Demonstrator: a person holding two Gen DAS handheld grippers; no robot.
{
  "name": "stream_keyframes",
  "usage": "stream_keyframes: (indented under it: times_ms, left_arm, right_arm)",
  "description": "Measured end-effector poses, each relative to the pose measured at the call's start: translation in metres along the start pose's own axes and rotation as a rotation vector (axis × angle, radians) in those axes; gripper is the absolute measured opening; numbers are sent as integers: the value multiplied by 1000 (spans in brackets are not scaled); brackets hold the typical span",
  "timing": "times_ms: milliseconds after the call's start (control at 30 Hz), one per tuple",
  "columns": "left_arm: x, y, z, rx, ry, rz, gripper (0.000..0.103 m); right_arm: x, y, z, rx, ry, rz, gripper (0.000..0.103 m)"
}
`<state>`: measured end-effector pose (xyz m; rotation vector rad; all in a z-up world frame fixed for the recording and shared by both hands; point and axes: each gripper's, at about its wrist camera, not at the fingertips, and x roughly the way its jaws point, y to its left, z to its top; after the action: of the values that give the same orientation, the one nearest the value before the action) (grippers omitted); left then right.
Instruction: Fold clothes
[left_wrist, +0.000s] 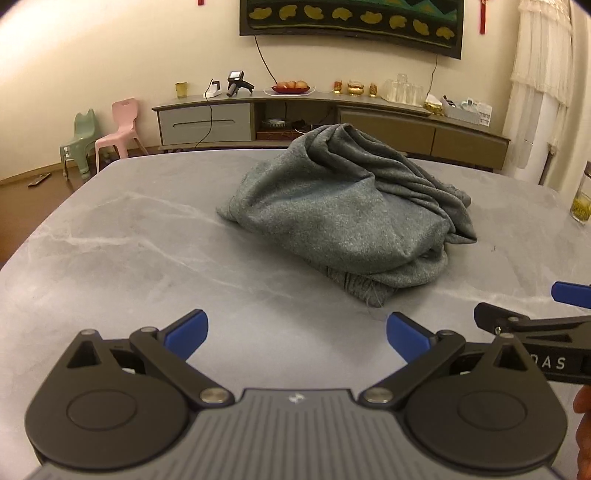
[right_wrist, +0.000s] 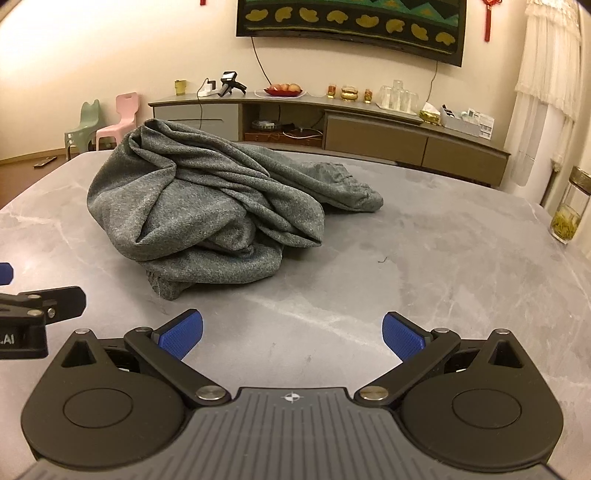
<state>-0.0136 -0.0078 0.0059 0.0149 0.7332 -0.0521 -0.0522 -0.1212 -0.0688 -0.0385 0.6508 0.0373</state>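
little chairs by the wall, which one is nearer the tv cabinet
The pink chair; the green chair stands on its far side, farther from the cabinet.

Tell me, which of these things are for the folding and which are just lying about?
For the job: crumpled grey garment, left gripper, right gripper, marble table.

Lying about: glass of tea, fruit plate, pink chair, green chair.

I'm working in a home living room: a long low sideboard (right_wrist: 332, 122) carries a fruit plate (right_wrist: 283, 89) and glassware, a framed picture (right_wrist: 351, 26) hangs above, and two small plastic chairs (left_wrist: 110, 136) stand beside white curtains' opposite wall.
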Motion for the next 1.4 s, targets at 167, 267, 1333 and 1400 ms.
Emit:
stream_keyframes:
  times_ms: [167,267,1333,1400]
  left_arm:
    - [0,6,0,-25,18,-64,56]
    - [0,4,-1,-22,14,-80,19]
    - [50,59,62,-176,24,-114,103]
    - [63,67,66,-240,70,-169,103]
  right_arm:
    - [-4,-2,1,6,-20,31,97]
    - [-5,-1,1,1,-14,59,58]
    - [3,-9,21,89,-53,133,96]
    - [13,-13,38,112,-74,141,99]
